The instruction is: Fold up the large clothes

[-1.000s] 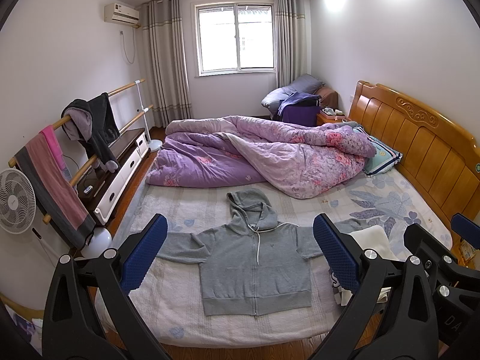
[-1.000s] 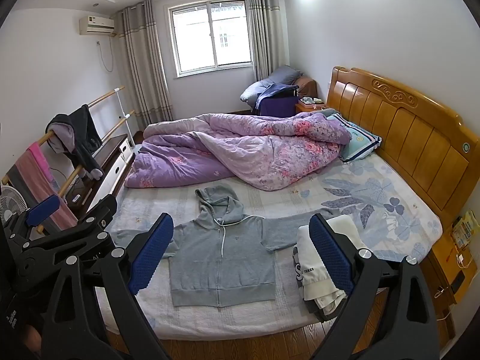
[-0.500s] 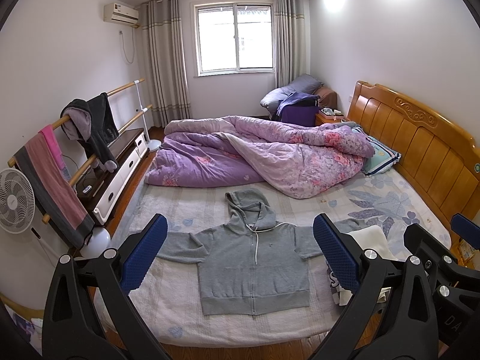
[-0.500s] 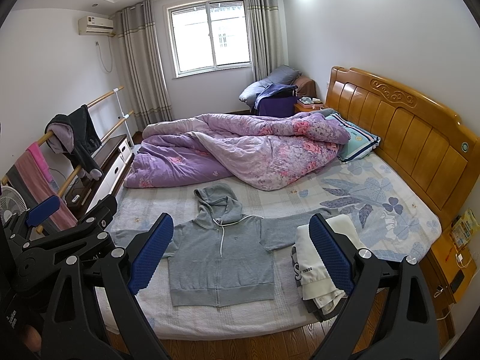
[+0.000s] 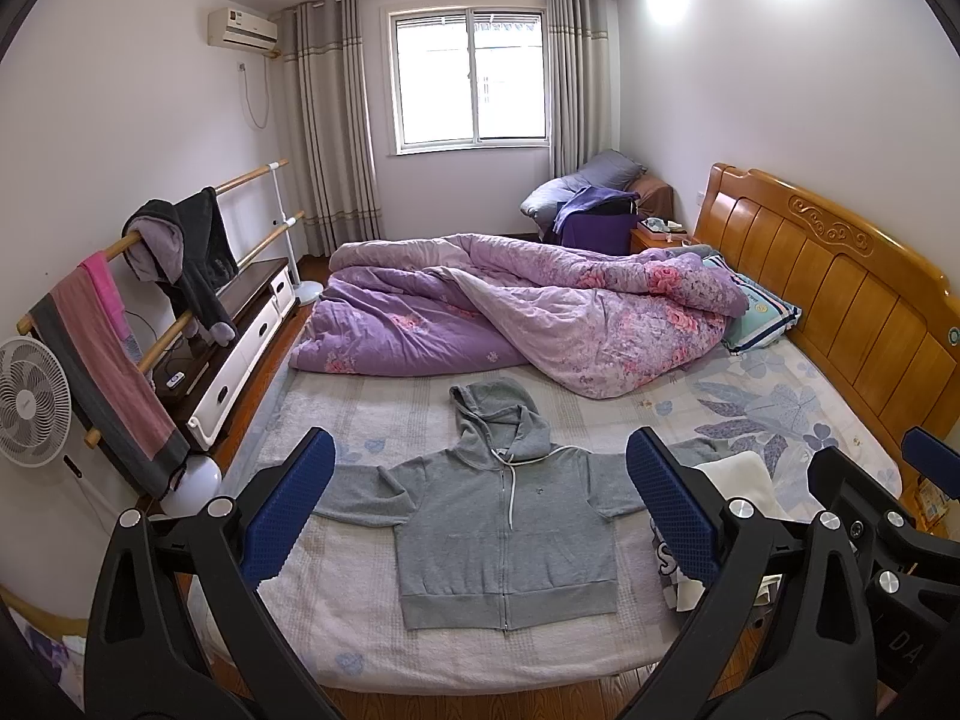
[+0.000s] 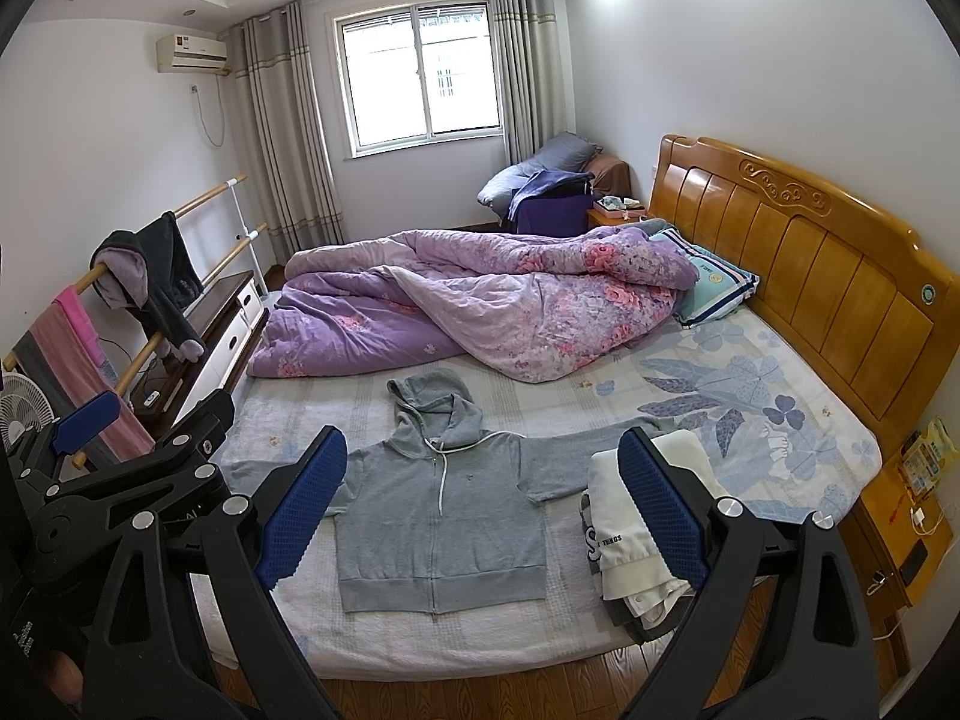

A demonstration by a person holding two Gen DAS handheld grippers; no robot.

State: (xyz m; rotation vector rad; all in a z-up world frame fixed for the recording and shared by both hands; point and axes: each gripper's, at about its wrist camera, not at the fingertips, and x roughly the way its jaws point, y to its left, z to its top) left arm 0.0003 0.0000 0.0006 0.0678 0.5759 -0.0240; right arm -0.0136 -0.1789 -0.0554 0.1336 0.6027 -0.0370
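Lying flat and face up on the bed point(image 5: 360, 630), a grey zip hoodie point(image 5: 504, 528) sits close to the near edge, roughly midway along it, with its hem toward that edge and its hood point(image 5: 489, 405) pointing toward the far side. Both sleeves are spread out sideways; the one toward the headboard point(image 5: 840, 288) runs up to a stack of folded clothes point(image 6: 636, 528) at the near edge, white pieces on top of darker ones, and whether the sleeve tip slips under the stack cannot be told. A rumpled purple floral quilt point(image 5: 540, 312) fills the far side of the bed, its nearest fold just beyond the hood but apart from it, and a striped pillow point(image 6: 714, 279) lies against the headboard. The left tool point(image 5: 480, 498) hangs in the air above the near edge with its blue-padded fingers point(image 5: 294, 504) wide apart and nothing between them, framing the hoodie's body. The right tool point(image 6: 483, 498) is likewise spread wide and empty, held beside the left one, which shows at the lower left of the right wrist view. A wooden clothes rail point(image 5: 180, 228) with a dark garment and a pink towel stands along the wall past the foot of the bed, with a white fan point(image 5: 30, 402) beside it.
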